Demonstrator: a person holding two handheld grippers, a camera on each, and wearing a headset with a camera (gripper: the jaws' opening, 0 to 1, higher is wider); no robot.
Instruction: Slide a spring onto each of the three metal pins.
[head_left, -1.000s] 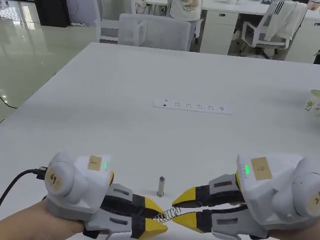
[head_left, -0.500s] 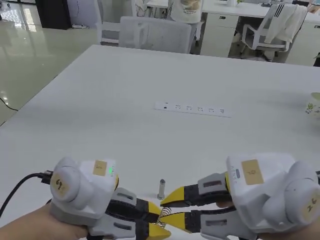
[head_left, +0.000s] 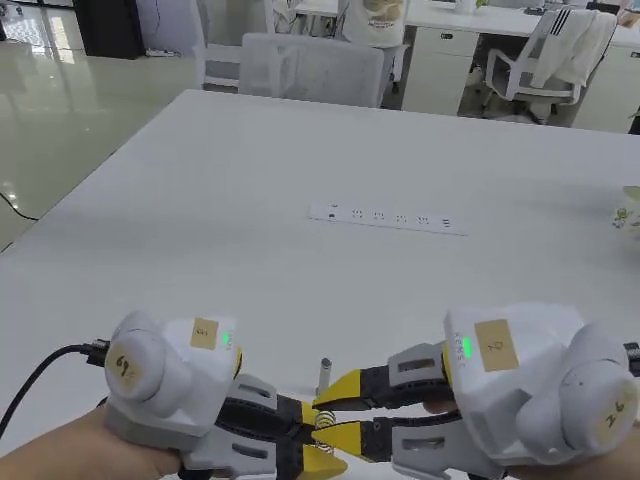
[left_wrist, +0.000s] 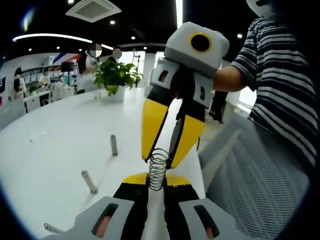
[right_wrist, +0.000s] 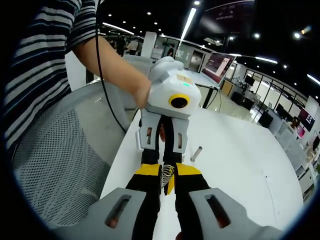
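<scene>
A small steel spring (head_left: 325, 421) is held off the white table between the two grippers, which meet tip to tip. My left gripper (head_left: 312, 445) is shut on one end of the spring (left_wrist: 157, 168). My right gripper (head_left: 318, 419) faces it, its yellow jaws set around the spring's other end (right_wrist: 167, 172) with a gap left between them. Just beyond the tips, one short metal pin (head_left: 324, 374) stands upright on the table. In the left gripper view that pin (left_wrist: 114, 145) stands, while a second pin (left_wrist: 89, 182) and a third pin (left_wrist: 51, 228) lie nearer.
A white power strip (head_left: 387, 218) lies across the middle of the table (head_left: 250, 170). Office chairs (head_left: 300, 65) and desks stand beyond the far edge. A black cable (head_left: 45, 362) trails from my left gripper. The table's near edge lies under the grippers.
My right gripper has moved left, its jaws now around the spring held in my left gripper. The left gripper has shifted slightly right. The pin has stayed put.
</scene>
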